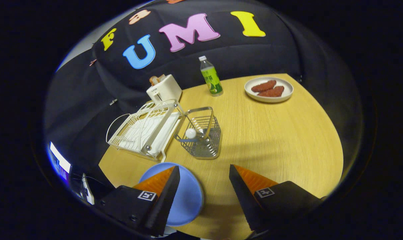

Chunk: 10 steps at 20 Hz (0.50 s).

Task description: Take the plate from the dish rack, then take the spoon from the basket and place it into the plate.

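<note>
Plate (184, 196) is out of the dish rack (144, 131), lying at the worktop (271, 140) near edge. Spoon (196, 133) is in the basket (201, 135); tool (204, 180) wide open, empty.

Bare table (271, 133) right of basket (201, 133) — open passage

A round blue plate (187, 196) lies flat on the wooden table, near of the empty white dish rack (144, 131), while a white-handled spoon (192, 134) leans inside the wire basket (201, 136) just right of the rack.

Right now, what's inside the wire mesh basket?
A spoon with a round white end lies in the wire mesh basket, handle leaning on the wall. The mesh blurs the bottom. The open claw holds nothing.
</note>
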{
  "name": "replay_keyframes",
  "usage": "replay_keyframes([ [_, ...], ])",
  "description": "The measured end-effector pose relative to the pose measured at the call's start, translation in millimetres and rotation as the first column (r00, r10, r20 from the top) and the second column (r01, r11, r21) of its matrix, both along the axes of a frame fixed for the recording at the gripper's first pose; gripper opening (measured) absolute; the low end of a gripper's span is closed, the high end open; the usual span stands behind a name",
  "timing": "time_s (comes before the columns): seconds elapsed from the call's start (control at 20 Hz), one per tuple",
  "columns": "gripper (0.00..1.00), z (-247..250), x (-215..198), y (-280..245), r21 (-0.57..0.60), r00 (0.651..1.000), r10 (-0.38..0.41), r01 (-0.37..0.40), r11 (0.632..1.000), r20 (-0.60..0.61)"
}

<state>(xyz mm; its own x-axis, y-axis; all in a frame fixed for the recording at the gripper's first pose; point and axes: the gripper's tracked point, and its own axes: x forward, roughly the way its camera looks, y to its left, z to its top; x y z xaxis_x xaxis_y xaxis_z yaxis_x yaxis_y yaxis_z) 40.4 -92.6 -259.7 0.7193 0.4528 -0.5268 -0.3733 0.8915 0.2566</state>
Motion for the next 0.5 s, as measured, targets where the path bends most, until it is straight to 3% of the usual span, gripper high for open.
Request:
replay_keyframes([
  [0.05, 0.98, 11.3, 3.1, 0.9, -0.004, 0.998, 0.007, -0.007, 1.000, 0.067],
  [0.2, 0.98, 34.8, 16.0, 12.3, -0.005, 0.976, 0.039, -0.039, 0.999, 0.216],
  [0.5, 0.98, 36.9, 53.8, 33.6, -0.002, 0.947, 0.069, -0.072, 0.997, 0.314],
])
